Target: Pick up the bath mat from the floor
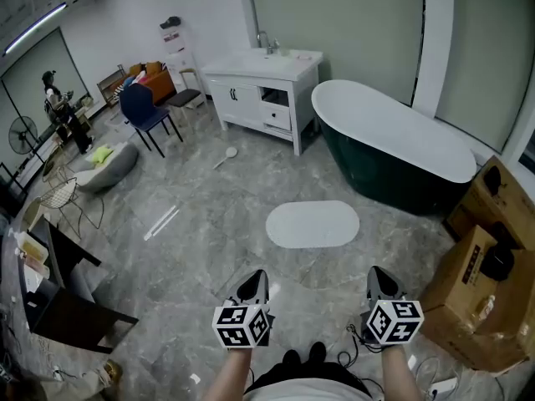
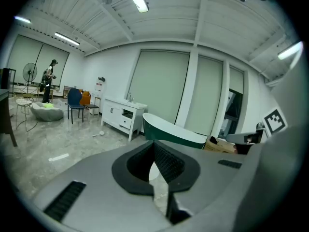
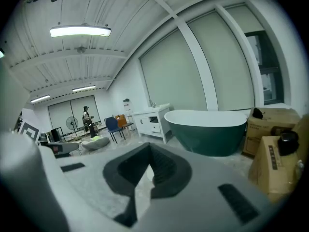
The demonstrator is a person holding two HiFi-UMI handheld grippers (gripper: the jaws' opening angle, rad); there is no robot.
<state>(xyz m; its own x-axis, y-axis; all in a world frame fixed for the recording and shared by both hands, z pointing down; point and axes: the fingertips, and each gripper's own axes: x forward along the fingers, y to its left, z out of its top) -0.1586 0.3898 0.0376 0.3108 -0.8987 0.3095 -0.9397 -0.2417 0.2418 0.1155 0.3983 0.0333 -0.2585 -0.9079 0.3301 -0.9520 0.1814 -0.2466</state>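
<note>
A white oval bath mat (image 1: 312,224) lies flat on the grey marble floor in front of the dark green bathtub (image 1: 393,144). In the head view my left gripper (image 1: 253,286) and right gripper (image 1: 381,281) are held side by side near the bottom, well short of the mat, both pointing towards it. Both are shut with nothing between the jaws. In the left gripper view a sliver of the mat shows through the slit of the left gripper (image 2: 155,170). The right gripper (image 3: 147,172) likewise shows closed jaws.
A white vanity with sink (image 1: 261,94) stands behind the mat, left of the tub. Cardboard boxes (image 1: 481,295) crowd the right side. A blue chair (image 1: 146,115), a grey cushion (image 1: 109,167) and dark furniture (image 1: 63,303) are at the left. A person (image 1: 52,90) stands far back left.
</note>
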